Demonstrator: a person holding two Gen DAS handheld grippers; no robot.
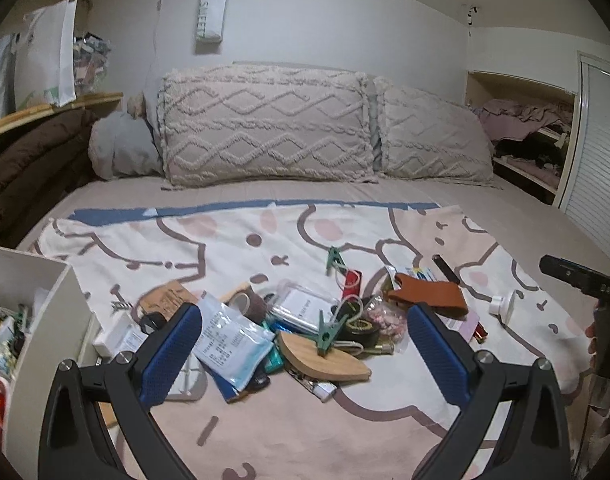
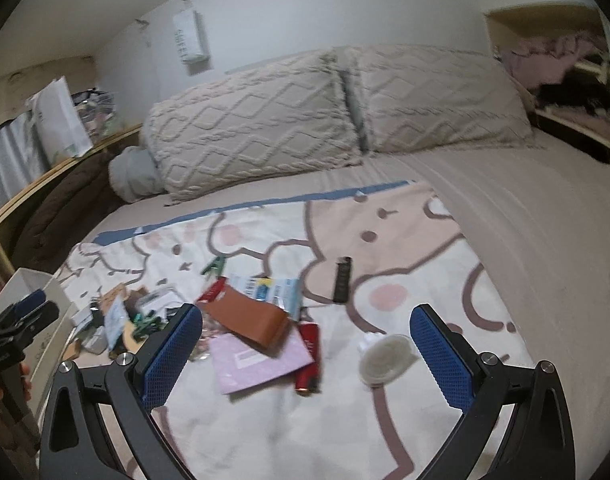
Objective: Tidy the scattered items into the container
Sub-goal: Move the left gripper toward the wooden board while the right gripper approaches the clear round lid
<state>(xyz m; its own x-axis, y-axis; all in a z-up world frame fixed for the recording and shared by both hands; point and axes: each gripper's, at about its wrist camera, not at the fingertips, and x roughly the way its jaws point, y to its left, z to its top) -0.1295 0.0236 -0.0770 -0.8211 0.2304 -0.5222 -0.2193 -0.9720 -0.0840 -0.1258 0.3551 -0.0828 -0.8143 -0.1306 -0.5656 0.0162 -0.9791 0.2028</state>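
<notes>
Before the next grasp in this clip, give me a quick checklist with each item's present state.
1. Left gripper open and empty: ok.
2. Right gripper open and empty: ok.
3. White container in view at the left, top open: ok.
4. Room left in the container: cannot tell; items already lie inside.
5. Items sitting apart for an easy grasp: not ok in the pile around the green clothespin; ok for the small white bottle and black lighter.
6. Right wrist view sharp: not ok, blurred.

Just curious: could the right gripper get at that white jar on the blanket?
Probably yes. The right gripper is open, the white jar lies on its side between its fingers, and nothing covers it.
</notes>
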